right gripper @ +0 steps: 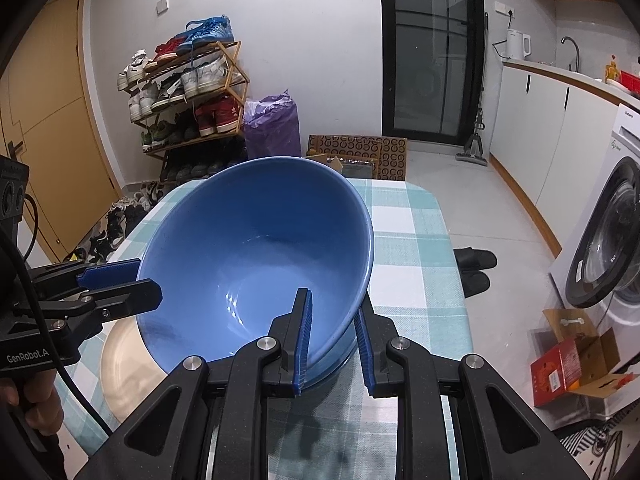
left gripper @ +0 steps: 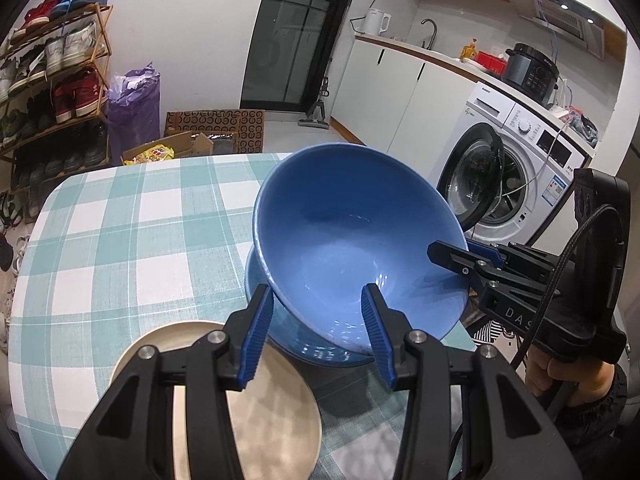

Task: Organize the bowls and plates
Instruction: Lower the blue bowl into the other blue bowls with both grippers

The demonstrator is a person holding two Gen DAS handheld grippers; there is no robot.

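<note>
Two grippers carry one large blue bowl (left gripper: 352, 240), tilted toward the cameras, just above a second blue bowl (left gripper: 320, 350) that sits near the right edge of the tabletop (left gripper: 120, 232), covered in a teal-and-white checked cloth. The left gripper (left gripper: 318, 336) has its blue pads on either side of the bowl's near rim, one outside the wall and one inside, pinching it as far as the left wrist view shows. The right gripper (right gripper: 332, 336) clamps the opposite rim, its pads pressed tight on the thin wall. A cream plate (left gripper: 276, 412) lies flat just beside the lower bowl, toward the near edge of the tabletop. The step in hand looks like nesting the upper bowl into the lower one. The next move seems to call for levelling the tilted bowl, centring it over the lower rim, lowering both hands together until it seats, then spreading the jaws. Uneven release could let it slide off.
</note>
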